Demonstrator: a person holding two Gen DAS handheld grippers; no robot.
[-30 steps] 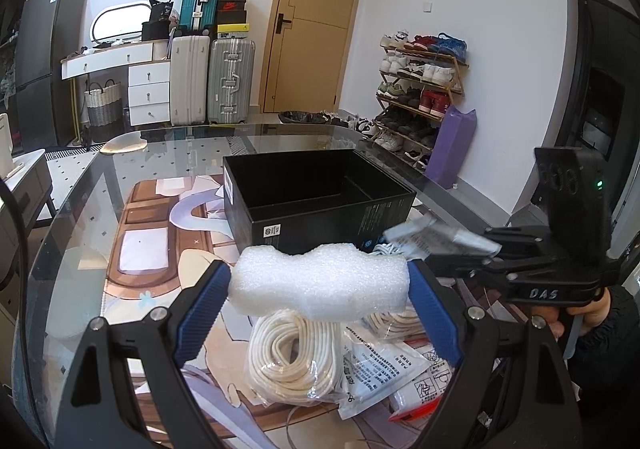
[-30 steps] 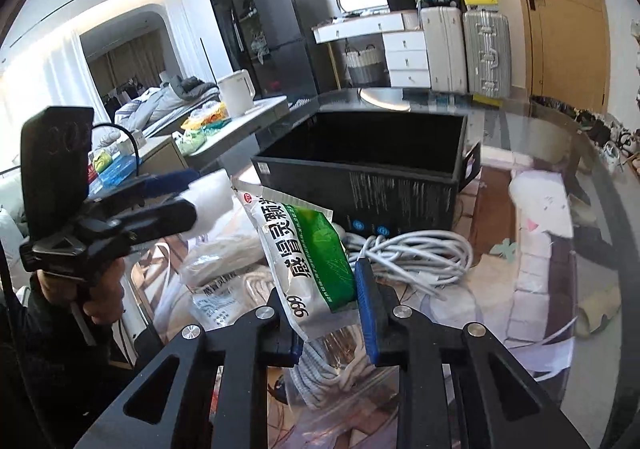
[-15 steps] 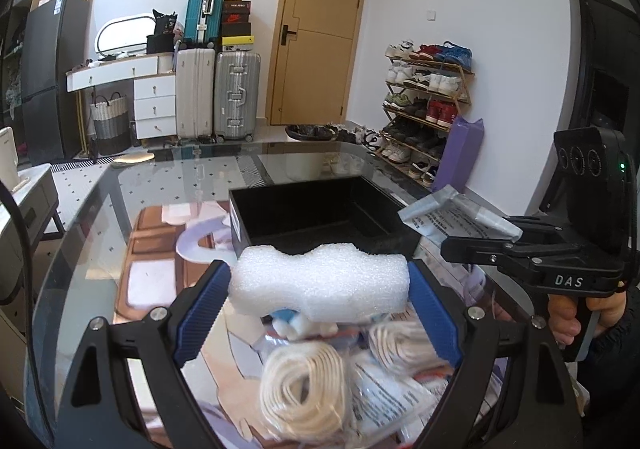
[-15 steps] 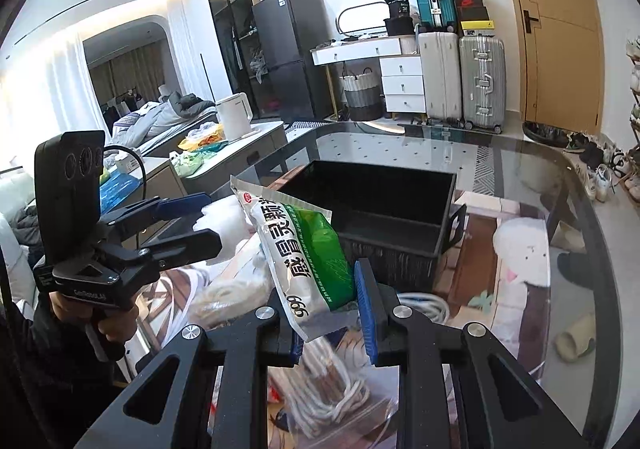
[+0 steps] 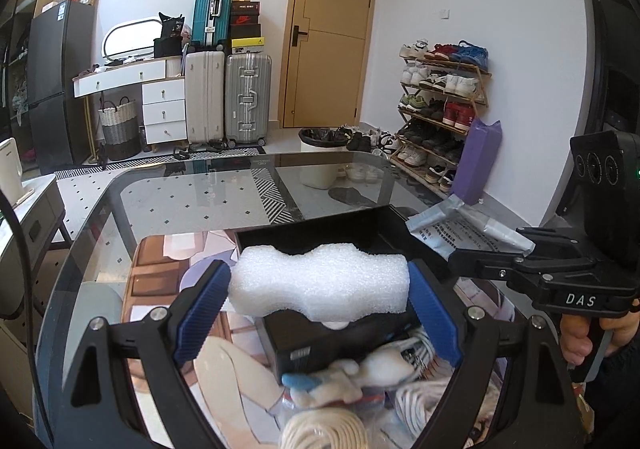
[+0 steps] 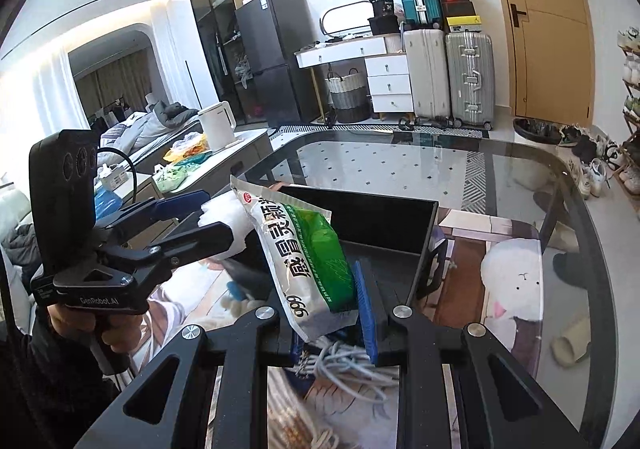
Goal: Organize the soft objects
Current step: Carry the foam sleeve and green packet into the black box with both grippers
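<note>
Left wrist view shows us our left gripper (image 5: 319, 299) pinching a white foam block (image 5: 320, 283) by its two ends, held above the near wall of the black box (image 5: 340, 345) on the glass table (image 5: 192, 193). Our right gripper (image 6: 326, 323) is clamped tight on the lower corner of a green-and-white medicine sachet (image 6: 310, 257), which stands up over the box's open mouth. We judge the risks are these: the foam is light and springy, so a loose release could let it bounce off the rim and land among the coiled white cables (image 5: 320, 429) below. The sachet, gripped only at a corner, could swing or slip. With both grippers crowding one box, we could also knock them together.
</note>
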